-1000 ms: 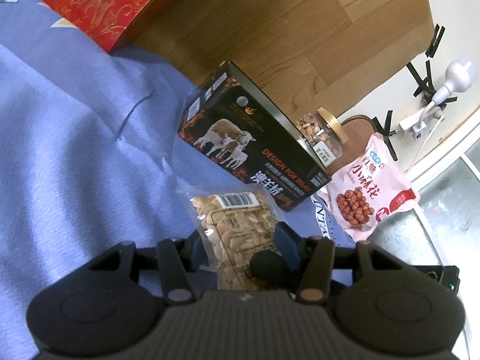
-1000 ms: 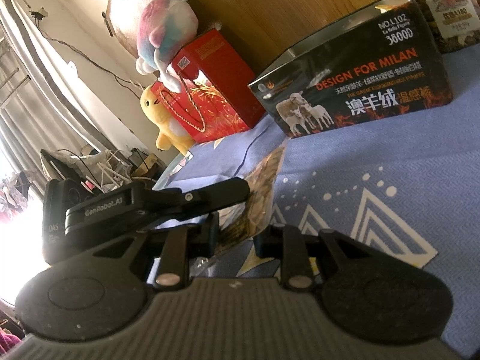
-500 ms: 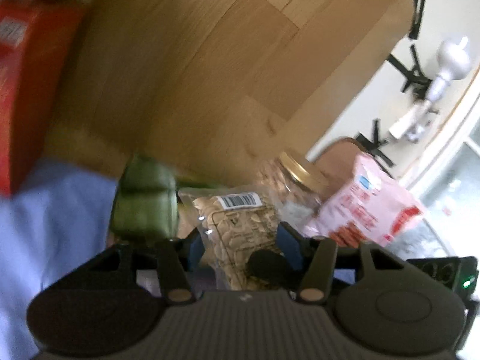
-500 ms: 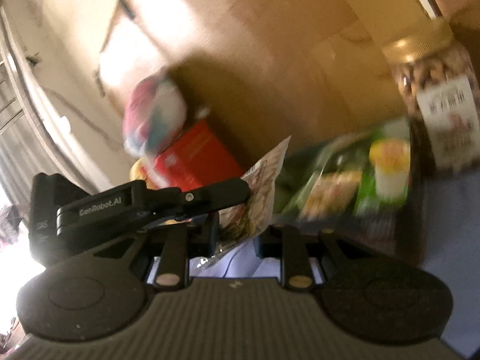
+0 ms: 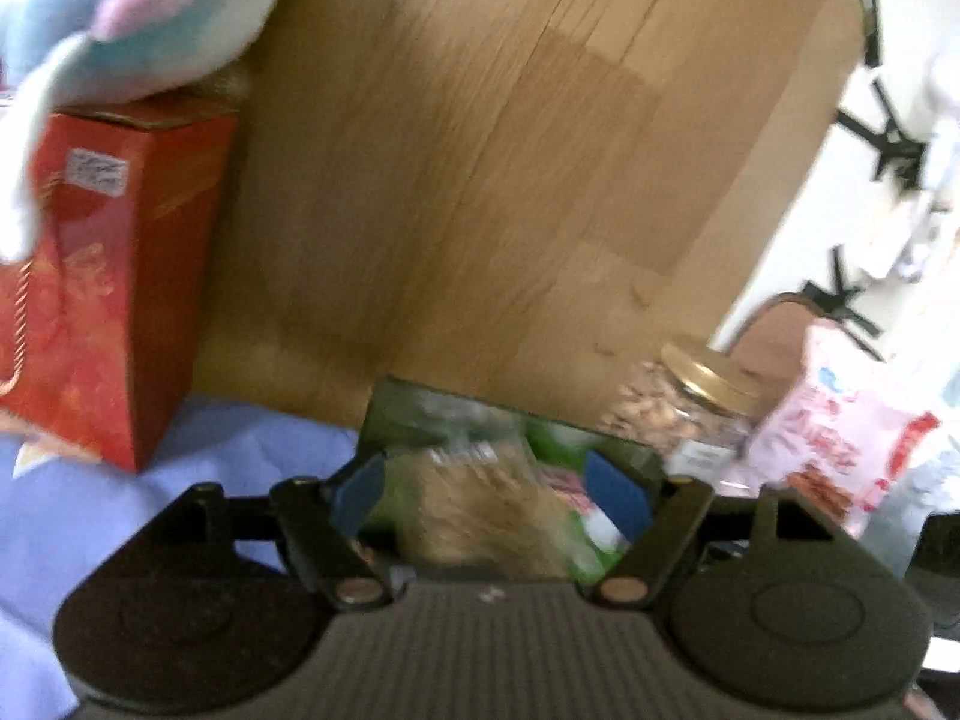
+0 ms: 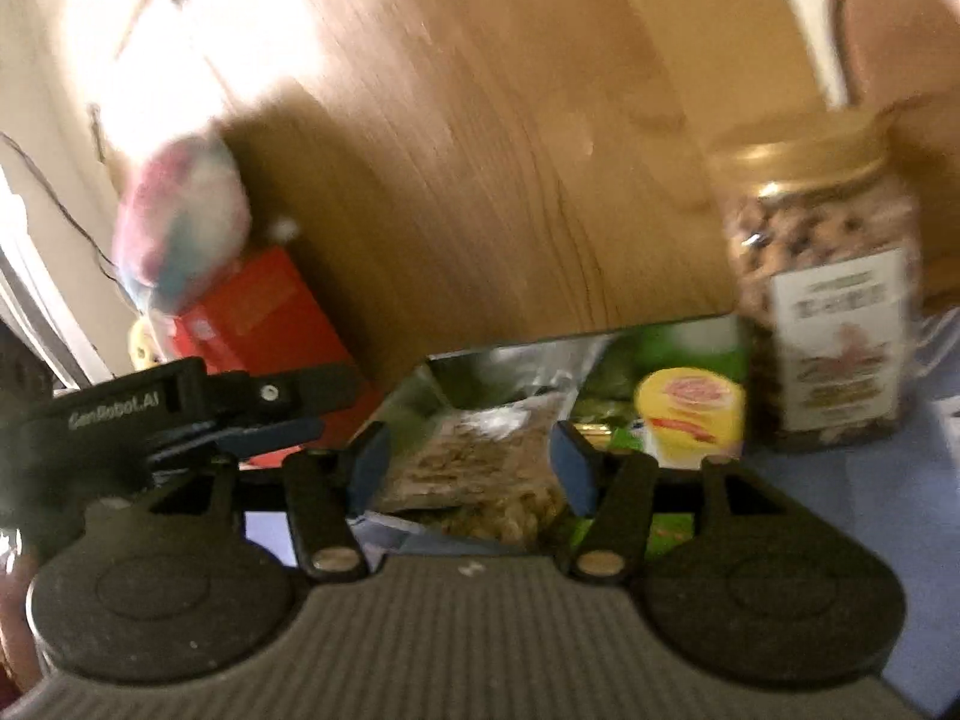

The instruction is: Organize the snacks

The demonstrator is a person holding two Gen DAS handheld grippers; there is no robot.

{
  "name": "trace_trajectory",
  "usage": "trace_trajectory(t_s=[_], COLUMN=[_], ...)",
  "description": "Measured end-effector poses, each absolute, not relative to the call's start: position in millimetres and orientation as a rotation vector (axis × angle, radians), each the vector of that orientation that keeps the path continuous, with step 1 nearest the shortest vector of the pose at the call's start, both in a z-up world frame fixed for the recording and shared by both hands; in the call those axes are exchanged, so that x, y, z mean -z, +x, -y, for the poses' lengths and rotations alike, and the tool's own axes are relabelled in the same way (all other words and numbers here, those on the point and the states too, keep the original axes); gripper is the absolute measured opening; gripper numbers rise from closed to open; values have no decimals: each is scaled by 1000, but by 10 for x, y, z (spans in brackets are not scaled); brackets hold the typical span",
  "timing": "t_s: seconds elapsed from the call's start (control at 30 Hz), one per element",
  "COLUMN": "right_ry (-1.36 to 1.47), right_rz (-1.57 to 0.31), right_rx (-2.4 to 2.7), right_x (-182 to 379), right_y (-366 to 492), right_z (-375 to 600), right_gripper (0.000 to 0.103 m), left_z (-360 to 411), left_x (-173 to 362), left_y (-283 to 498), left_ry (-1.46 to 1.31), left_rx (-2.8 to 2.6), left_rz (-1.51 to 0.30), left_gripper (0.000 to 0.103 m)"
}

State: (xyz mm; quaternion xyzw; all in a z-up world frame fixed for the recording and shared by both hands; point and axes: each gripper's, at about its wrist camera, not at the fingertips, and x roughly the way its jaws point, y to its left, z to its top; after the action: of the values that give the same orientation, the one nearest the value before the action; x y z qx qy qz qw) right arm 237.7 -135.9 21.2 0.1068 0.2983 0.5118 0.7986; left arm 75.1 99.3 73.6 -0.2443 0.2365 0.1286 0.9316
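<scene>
My left claw (image 5: 489, 495) is spread wide, its blue pads well apart, with the clear bag of nuts (image 5: 480, 510) lying between them — whether a pad touches it is lost in blur. My right claw (image 6: 471, 468) is released too, jaws apart on either side of the same bag (image 6: 480, 468), which sits at the mouth of the open box (image 6: 600, 372) on the blue bedsheet (image 6: 840, 480). The gold-lidded nut jar (image 6: 822, 294) stands just beside the box.
</scene>
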Motion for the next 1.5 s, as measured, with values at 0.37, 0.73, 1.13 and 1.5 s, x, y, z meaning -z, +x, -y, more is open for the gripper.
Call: trace_trajectory(t_s=[0.37,0.73,1.13,1.5], right_ry=[271,338,406,785], right_rz=[-1059,-1172,-1061,-1134], right_rx=[-1273,-1325,-1325,-1455], right_x=[399,484,518,516], right_y=[1527,1173,1157,1491], right_z=[2626,2387,2439,2417], right_gripper=[49,47,41,42], left_z=[-342,-302,-358,-526], left_x=[-120,370,378,108], left_y=[-534,-833,-646,-578], left_ry=[-652,-959,-1032,-1088], left_rx=[-15,75,99,250], left_rz=[-722,-715,-656,-529], left_gripper=[67,56,11,11])
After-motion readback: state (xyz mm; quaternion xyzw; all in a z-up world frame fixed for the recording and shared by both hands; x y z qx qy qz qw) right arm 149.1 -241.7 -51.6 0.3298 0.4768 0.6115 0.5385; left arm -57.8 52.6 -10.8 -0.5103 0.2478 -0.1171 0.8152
